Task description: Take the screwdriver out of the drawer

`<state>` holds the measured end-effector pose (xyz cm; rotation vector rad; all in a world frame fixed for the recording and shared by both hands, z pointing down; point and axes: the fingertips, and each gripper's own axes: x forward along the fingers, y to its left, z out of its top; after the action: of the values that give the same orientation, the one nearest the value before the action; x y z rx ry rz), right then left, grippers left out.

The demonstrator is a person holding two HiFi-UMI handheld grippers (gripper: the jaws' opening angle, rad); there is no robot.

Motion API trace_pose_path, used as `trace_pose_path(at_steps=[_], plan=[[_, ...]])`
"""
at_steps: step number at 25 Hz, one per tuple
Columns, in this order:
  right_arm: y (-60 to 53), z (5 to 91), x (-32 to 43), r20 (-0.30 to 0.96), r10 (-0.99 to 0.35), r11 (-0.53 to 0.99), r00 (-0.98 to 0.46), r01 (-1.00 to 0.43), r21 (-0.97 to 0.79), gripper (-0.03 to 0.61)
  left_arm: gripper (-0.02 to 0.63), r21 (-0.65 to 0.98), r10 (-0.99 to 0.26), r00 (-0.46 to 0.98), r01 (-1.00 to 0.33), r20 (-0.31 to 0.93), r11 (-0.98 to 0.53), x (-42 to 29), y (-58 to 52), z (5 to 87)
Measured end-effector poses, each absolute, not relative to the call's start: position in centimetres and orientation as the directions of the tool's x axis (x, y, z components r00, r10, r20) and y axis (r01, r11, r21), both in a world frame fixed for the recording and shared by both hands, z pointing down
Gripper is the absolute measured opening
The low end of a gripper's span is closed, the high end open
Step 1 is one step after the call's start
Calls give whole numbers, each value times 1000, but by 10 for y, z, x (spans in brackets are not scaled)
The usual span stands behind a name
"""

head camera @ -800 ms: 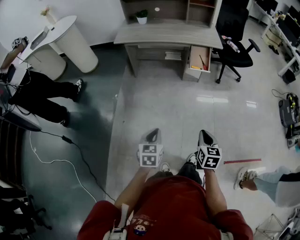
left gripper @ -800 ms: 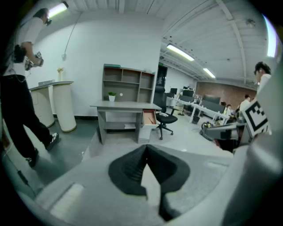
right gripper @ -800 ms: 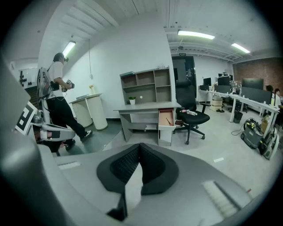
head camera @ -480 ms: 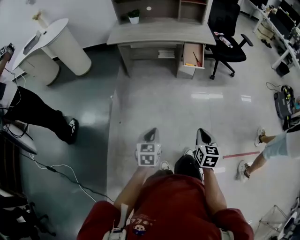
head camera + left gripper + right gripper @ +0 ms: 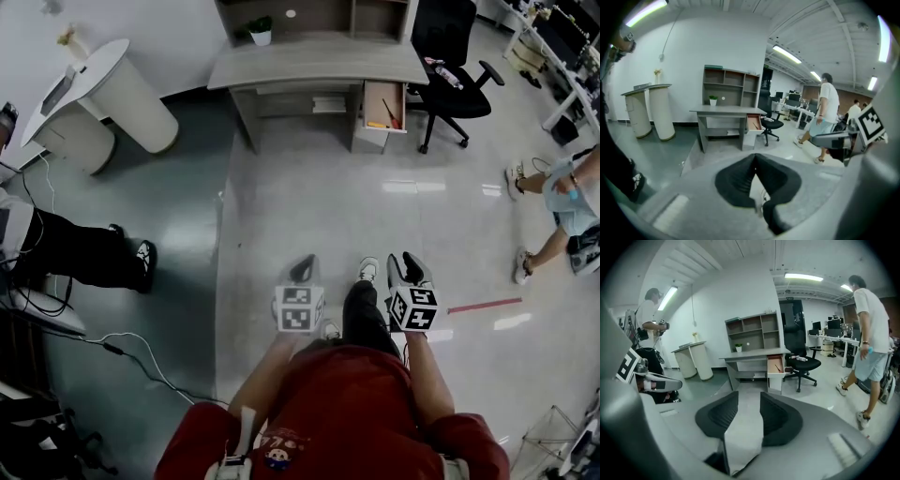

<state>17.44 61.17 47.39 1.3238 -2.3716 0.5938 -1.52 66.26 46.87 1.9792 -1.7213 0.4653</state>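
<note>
The screwdriver (image 5: pixel 388 111) lies as a thin dark stick in the open wooden drawer (image 5: pixel 382 92) at the right end of the grey desk (image 5: pixel 319 64), far across the floor. It also shows in the right gripper view as the screwdriver (image 5: pixel 778 367) inside the drawer (image 5: pixel 776 364). My left gripper (image 5: pixel 302 271) is held in the air in front of me, its tips touching and nothing between them. My right gripper (image 5: pixel 411 268) is beside it, jaws apart and empty. Both point slightly down toward the desk.
A black office chair (image 5: pixel 450 42) stands right of the drawer. A person (image 5: pixel 562 192) walks at the right, and another stands at the left (image 5: pixel 66 251). A white rounded counter (image 5: pixel 103 89) is at the back left. Cables (image 5: pixel 141 361) trail on the floor; red tape (image 5: pixel 483 305) marks it.
I have walked a little closer to the desk; my foot has stepped forward between the grippers. The person at the right has walked farther up. Both grippers keep their pose.
</note>
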Motion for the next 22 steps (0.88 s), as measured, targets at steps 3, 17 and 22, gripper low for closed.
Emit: trace_pose_path(at_steps=[3,17,22], plan=[[600,475,176,488,-721,463,-491,-866,-187,159,-3,123,-824,157,-987,544,-107,-14,652,469],[492,495,178,502,-705,440,-501,-864,-244,167,-3,93,-812,140,-990,567,-106,-13,547,475],[428,496,177,514,-686,449,-515,-856,-257,167,-3,88,-798,124,-992,589,-90,-13,486,472]])
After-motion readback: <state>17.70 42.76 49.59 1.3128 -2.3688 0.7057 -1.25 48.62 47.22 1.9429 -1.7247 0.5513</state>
